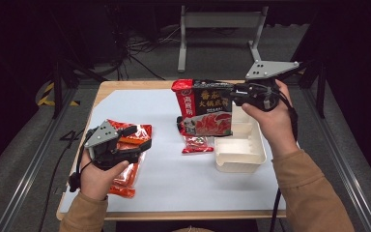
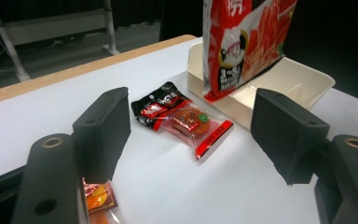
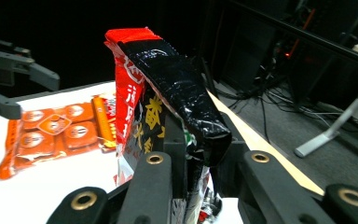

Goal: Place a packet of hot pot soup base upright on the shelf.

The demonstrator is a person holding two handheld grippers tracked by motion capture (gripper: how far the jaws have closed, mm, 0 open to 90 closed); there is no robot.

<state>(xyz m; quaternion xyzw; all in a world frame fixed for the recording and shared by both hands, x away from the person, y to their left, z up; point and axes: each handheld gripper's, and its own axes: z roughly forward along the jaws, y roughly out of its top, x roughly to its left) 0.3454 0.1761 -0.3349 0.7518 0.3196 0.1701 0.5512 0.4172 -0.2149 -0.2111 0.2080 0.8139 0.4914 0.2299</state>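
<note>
High view first: I'm holding up the big red-and-black hotpot pouch (image 1: 206,107) with my right tongs (image 1: 237,93), and it's hanging upright over the back left corner of the white tray (image 1: 241,155). Right gripper view is showing those tongs pressed onto the pouch (image 3: 168,93), with its black, crinkled side edge pinched between the jaws and its red top rising above them. From the left gripper view, the pouch's bottom edge (image 2: 242,46) is dangling just above the near rim of the tray (image 2: 307,79), which has dividers inside.

Just beside the tray, on the white sheet covering the desk (image 1: 174,174), two small packets are lying together: a black one (image 2: 158,105) and a clear, red-trimmed one (image 2: 196,125) with something orange-brown inside. They're touching, the clear one overlapping the black one's edge.

Over on the left of the desk, I'm hovering my left tongs (image 1: 142,137) above a large orange snack bag (image 1: 130,159) lying flat. The jaws are spread wide apart with nothing between them; in the left gripper view they're framing the two small packets beyond. A corner of the orange bag (image 2: 98,198) is peeking out under the left jaw.

Beyond the desk's wooden edge, a grey metal frame (image 1: 220,34) is standing on the dark floor among cables.
</note>
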